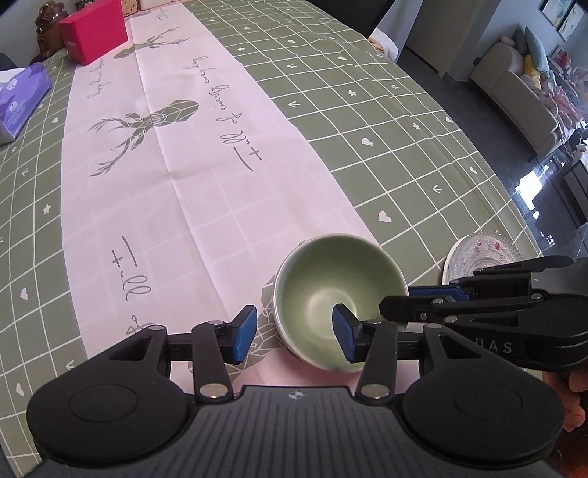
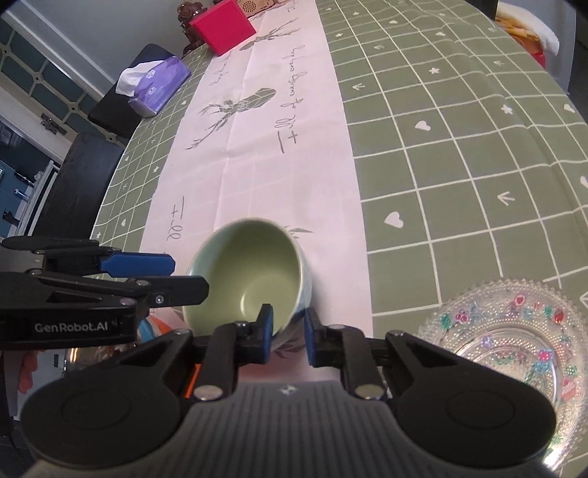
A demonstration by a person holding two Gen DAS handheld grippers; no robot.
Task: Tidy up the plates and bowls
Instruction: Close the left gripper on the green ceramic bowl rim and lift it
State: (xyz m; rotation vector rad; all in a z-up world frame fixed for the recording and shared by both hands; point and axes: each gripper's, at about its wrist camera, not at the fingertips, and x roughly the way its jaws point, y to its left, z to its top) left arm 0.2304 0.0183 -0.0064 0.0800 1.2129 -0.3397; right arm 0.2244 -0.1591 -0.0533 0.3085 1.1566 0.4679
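A pale green bowl is tilted on the pink table runner; it also shows in the right wrist view. My right gripper is shut on the bowl's near rim, one pad inside and one outside. My left gripper is open, its jaws astride the bowl's left rim, right pad inside, left pad outside, not pressing it. A clear glass plate with a flower pattern lies on the green cloth to the right of the bowl; it also shows in the left wrist view.
A red box and a purple tissue pack stand at the far left end of the table. The table's right edge drops to a dark floor; a sofa stands beyond.
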